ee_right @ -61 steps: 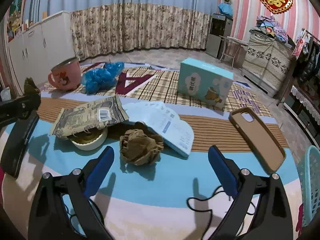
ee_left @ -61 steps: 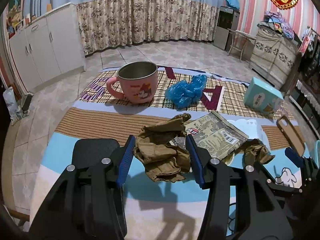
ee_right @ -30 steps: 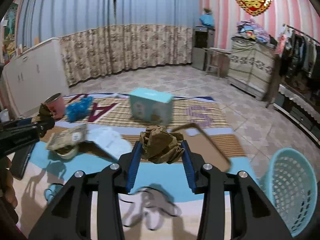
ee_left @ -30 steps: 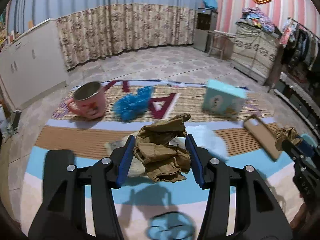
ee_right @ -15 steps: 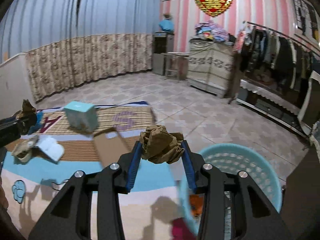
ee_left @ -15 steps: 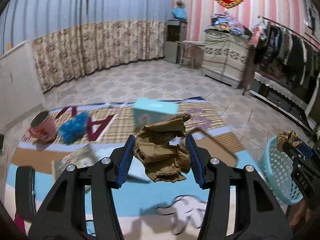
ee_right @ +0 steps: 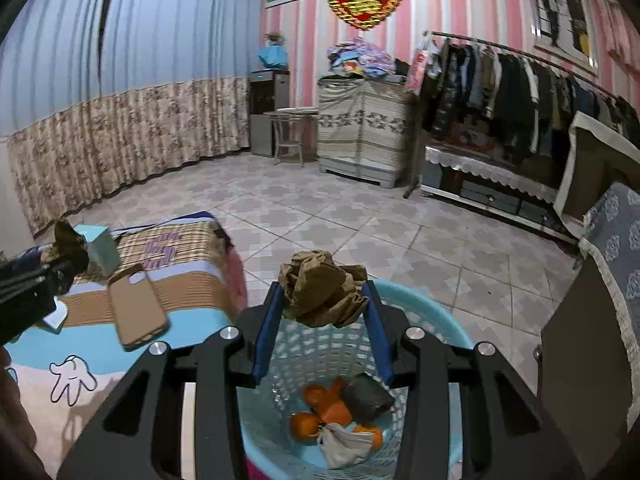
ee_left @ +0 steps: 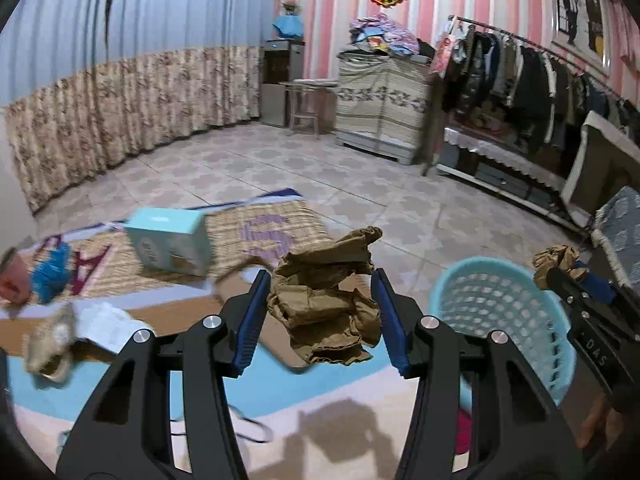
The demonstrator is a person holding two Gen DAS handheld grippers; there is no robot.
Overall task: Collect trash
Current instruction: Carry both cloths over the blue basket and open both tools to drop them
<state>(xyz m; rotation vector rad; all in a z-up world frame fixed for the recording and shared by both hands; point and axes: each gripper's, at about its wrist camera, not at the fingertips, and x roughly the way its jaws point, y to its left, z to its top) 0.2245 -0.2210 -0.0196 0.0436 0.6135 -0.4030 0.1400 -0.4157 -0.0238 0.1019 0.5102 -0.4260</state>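
My left gripper [ee_left: 320, 316] is shut on a crumpled brown paper wad [ee_left: 324, 300], held above the mat's right end, left of the light blue mesh basket [ee_left: 496, 312]. My right gripper [ee_right: 320, 328] is shut on a second crumpled brown paper ball [ee_right: 320, 288], held directly over the basket [ee_right: 420, 316]. Orange peel [ee_right: 320, 408], a dark lump and a pale rag lie inside the basket. The right gripper with its paper also shows at the right of the left wrist view [ee_left: 560, 268].
A teal box [ee_left: 168, 240], a brown phone case [ee_right: 136, 308], a snack wrapper [ee_left: 52, 340] and a blue plastic bag [ee_left: 50, 272] lie on the cartoon mat [ee_right: 80, 360]. Tiled floor lies beyond. A clothes rack [ee_right: 520, 92] and cabinet stand at right.
Both grippers have swung right from the mat toward the basket, each still holding its paper. The right gripper has come over the basket's opening.
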